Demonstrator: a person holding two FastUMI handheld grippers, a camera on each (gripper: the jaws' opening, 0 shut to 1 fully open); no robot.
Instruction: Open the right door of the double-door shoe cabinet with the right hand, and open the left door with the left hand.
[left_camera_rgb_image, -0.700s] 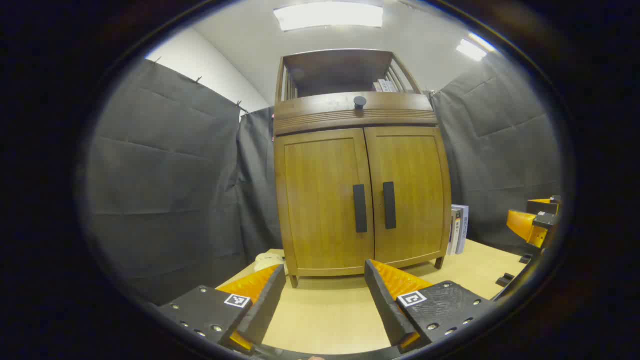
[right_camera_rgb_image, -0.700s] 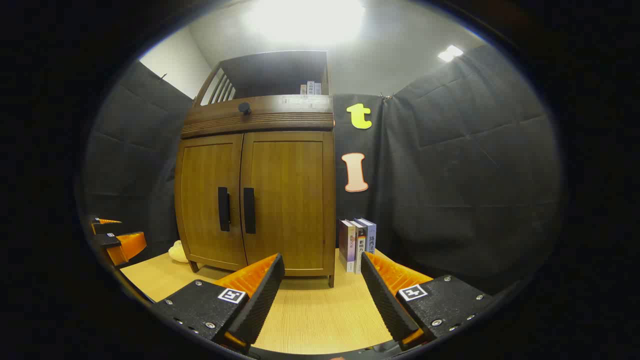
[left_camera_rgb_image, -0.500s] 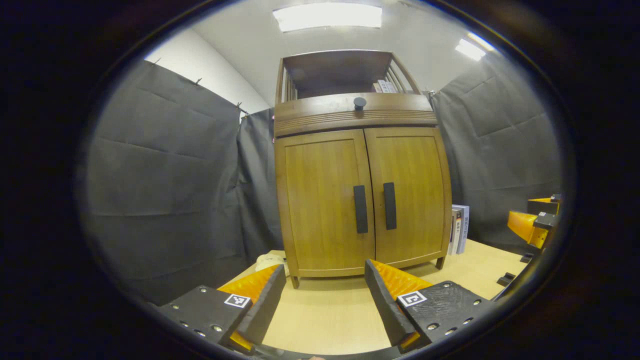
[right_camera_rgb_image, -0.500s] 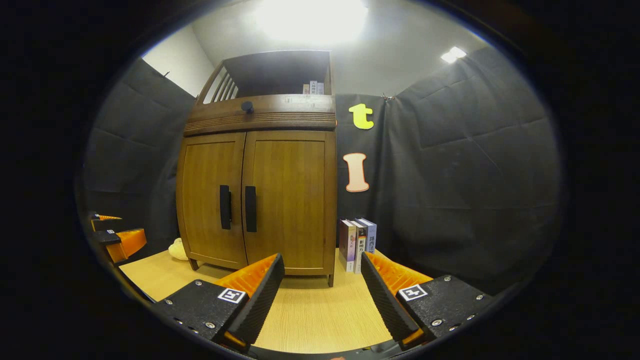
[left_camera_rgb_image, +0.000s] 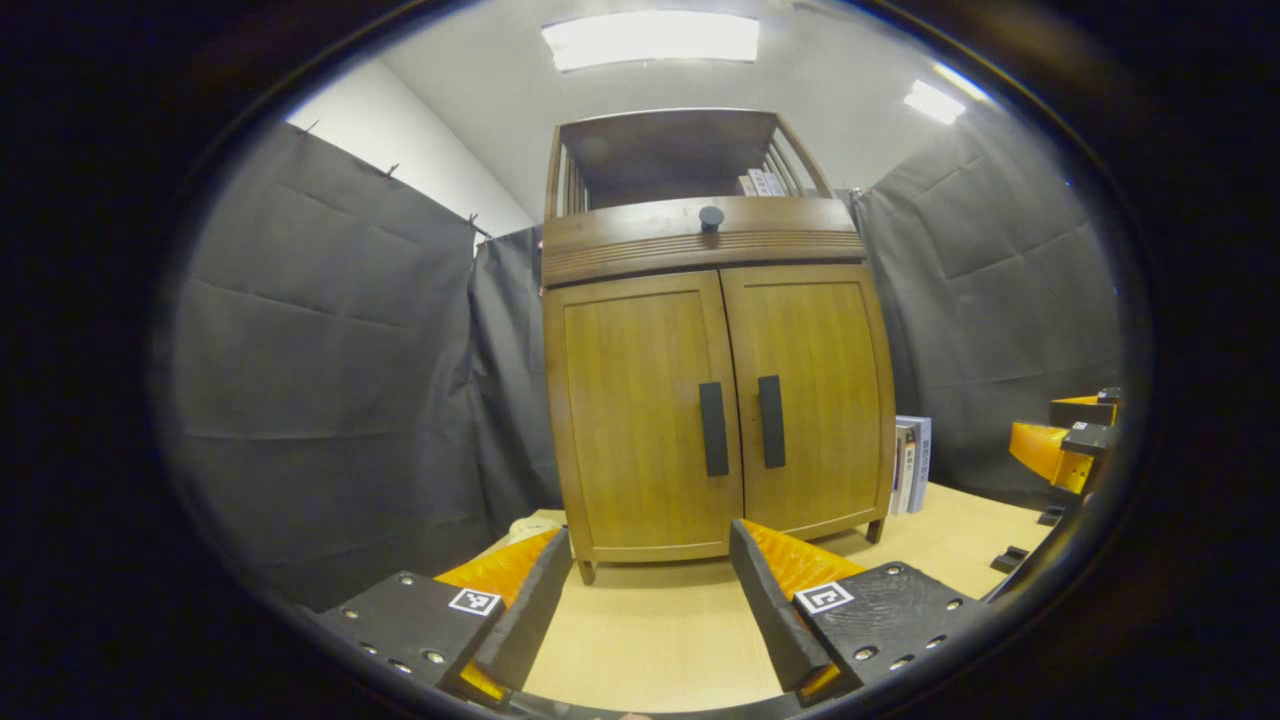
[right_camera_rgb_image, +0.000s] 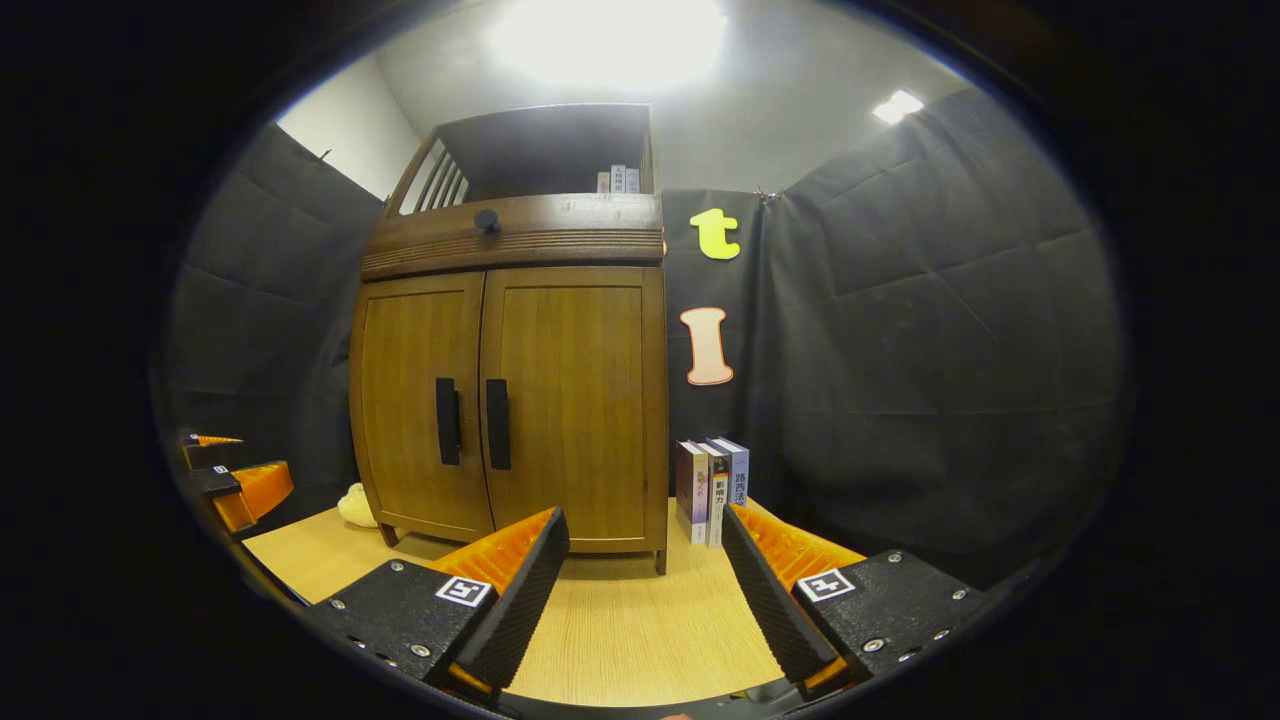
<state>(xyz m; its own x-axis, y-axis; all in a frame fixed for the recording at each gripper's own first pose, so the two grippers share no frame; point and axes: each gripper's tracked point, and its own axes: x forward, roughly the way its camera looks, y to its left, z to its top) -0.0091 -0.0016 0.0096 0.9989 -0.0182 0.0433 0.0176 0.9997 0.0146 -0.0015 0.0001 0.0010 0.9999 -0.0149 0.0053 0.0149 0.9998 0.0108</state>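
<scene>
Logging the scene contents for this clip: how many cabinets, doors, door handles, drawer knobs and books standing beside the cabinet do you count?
Cabinet: 1
Doors, both shut: 2, left door, right door
Handles: 2, left handle, right handle
Knob: 1
Books beside the cabinet: 3
Total: 9

Cabinets: one double-door shoe cabinet is standing on the table.
Doors: two, a left door and a right door, both sitting shut.
Door handles: two dark upright bars, lying side by side at the cabinet's middle seam.
Knobs: one round knob is sitting above the doors.
Books beside the cabinet: three are standing upright, just right of the cabinet.
Grippers: two, a left gripper and a right gripper, both gaping before the cabinet.
Ceiling lights: two are glowing above the cabinet.
</scene>
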